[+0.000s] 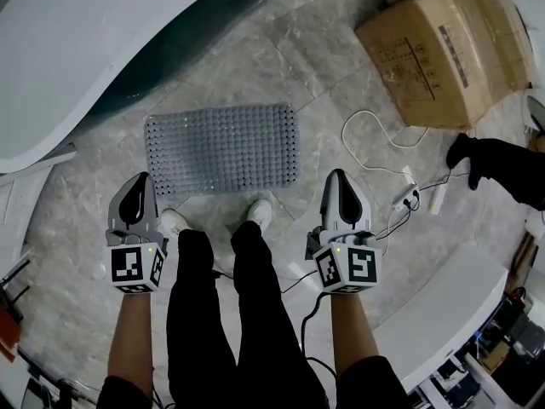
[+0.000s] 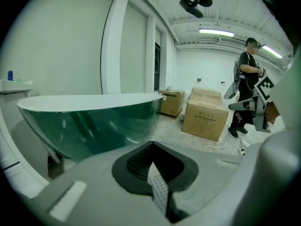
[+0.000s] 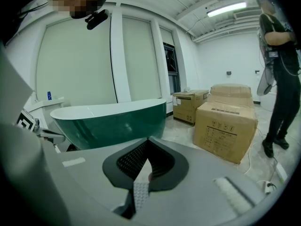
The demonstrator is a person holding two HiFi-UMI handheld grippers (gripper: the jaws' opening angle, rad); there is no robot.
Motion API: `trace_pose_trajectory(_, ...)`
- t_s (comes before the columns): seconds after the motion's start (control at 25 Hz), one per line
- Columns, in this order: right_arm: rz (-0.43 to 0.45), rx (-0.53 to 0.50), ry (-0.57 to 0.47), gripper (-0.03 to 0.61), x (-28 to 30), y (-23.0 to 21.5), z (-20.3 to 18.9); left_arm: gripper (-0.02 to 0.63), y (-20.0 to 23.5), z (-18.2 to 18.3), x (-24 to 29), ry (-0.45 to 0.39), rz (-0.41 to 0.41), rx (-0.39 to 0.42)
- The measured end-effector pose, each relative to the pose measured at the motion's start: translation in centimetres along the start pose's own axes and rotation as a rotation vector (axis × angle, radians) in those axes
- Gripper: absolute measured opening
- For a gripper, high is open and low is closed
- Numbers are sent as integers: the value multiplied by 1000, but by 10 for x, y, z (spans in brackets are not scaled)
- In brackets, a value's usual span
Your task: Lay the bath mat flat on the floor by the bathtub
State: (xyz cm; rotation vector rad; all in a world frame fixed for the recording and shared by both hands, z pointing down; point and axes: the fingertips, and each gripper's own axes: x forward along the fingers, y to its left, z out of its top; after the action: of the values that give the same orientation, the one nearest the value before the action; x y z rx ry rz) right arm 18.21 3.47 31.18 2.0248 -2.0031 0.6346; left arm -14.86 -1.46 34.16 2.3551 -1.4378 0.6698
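— Only our head view shows the bath mat (image 1: 221, 148), flat on the floor (image 1: 332, 92), ahead of and between both tongs.
— Our left gripper (image 1: 135, 186) and right gripper (image 1: 342, 184), jaws together and empty, see the green bathtub (image 2: 94, 119) instead.

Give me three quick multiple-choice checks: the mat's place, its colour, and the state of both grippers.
1. Where is the bath mat relative to the bathtub?
A. Inside it
B. Flat on the floor beside it
C. Draped over its rim

2. What colour is the bath mat?
A. Grey
B. Red
C. Yellow

3. How are the left gripper and right gripper?
A. Both clamped on the mat
B. Left wide open, right on the mat
C. Both shut, holding nothing

Answers:
1 B: the head view shows it spread out by the tub's side.
2 A: it is grey with a studded surface.
3 C: each gripper view shows jaws together with nothing between them.
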Motion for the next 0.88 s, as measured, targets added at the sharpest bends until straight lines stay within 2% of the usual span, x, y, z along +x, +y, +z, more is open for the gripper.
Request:
trace_pose_trajectory(0.16,8,2,-7,25,-11,7,15,2,-4,16,-13,-12,1,-6)
trace_pose_trajectory(0.52,19,14,-79,25,-25,18,76,2,-14,77,-30,-67,1,-10)
trace_pose_trajectory(0.68,23,43,-112,25,-40,22,103,2,-21,103,-45,-95,-13,7)
trace_pose_trajectory(0.88,62,24,-146,25,-58,30,140,2,-25,145,-69,-143,-20,25)
